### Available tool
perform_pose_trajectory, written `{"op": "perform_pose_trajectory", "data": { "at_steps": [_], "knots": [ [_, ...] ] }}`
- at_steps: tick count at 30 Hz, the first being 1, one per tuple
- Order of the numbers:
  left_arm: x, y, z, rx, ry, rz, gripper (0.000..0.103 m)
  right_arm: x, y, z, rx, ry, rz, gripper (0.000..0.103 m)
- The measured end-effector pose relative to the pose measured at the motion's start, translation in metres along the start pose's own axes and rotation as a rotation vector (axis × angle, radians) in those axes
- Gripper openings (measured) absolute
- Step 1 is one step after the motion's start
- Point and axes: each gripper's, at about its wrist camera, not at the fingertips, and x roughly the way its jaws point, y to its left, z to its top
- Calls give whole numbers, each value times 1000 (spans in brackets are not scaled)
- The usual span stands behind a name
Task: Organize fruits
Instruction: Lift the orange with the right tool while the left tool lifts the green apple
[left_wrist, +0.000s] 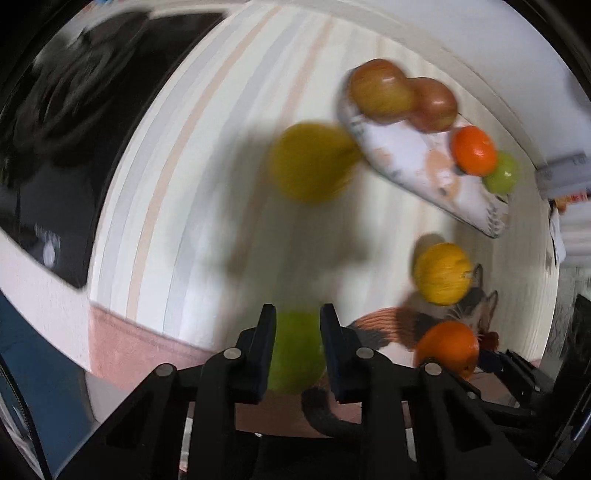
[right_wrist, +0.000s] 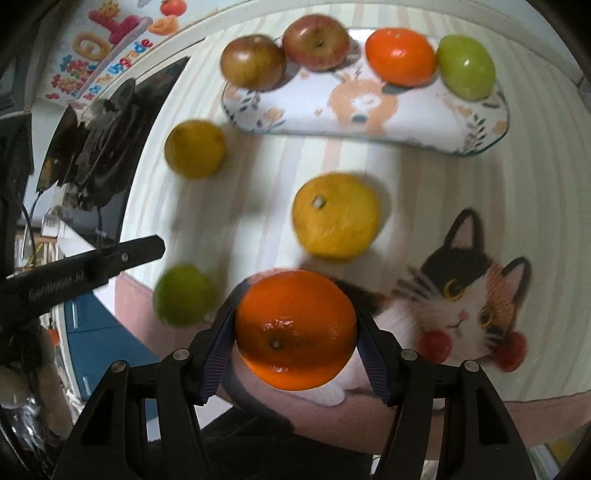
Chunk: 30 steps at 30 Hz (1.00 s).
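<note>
My left gripper (left_wrist: 297, 314) is shut on a green fruit (left_wrist: 295, 350), which also shows in the right wrist view (right_wrist: 183, 293). My right gripper (right_wrist: 295, 314) is shut on an orange (right_wrist: 295, 328), seen in the left wrist view at lower right (left_wrist: 448, 347). A patterned tray (right_wrist: 369, 107) holds two reddish apples (right_wrist: 316, 37), an orange (right_wrist: 400, 55) and a green fruit (right_wrist: 465, 66). Two yellow fruits lie on the mat: one in the middle (right_wrist: 336, 218), one to the left (right_wrist: 194, 147).
The mat is striped with a cat picture (right_wrist: 465, 295) at the right. A black fan-like object (right_wrist: 99, 147) stands off the mat's left edge. The left gripper's arm (right_wrist: 74, 273) reaches in from the left.
</note>
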Motion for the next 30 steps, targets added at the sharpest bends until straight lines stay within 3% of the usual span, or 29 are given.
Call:
{"op": "perform_pose_trajectory", "data": {
  "at_steps": [4, 8, 12, 16, 23, 27, 30],
  "knots": [
    [12, -2, 0, 71, 55, 49, 35, -1, -6, 4, 11, 4, -4, 66],
    [22, 11, -16, 18, 136, -43, 35, -4, -18, -5, 37, 8, 11, 66],
    [16, 17, -39, -9, 164, -83, 35, -7, -33, -16, 77, 12, 34, 66],
    [9, 13, -58, 44, 195, -109, 35, -11, -39, -19, 92, 6, 46, 66],
    [17, -32, -77, 251, 345, -143, 38, -17, -48, -11, 106, 0, 65, 66],
    [42, -64, -88, 383, 449, -101, 40, -19, -57, -11, 123, -2, 61, 66],
    [60, -69, -99, 417, 526, -69, 41, -21, -65, -13, 148, -3, 67, 66]
  ]
}}
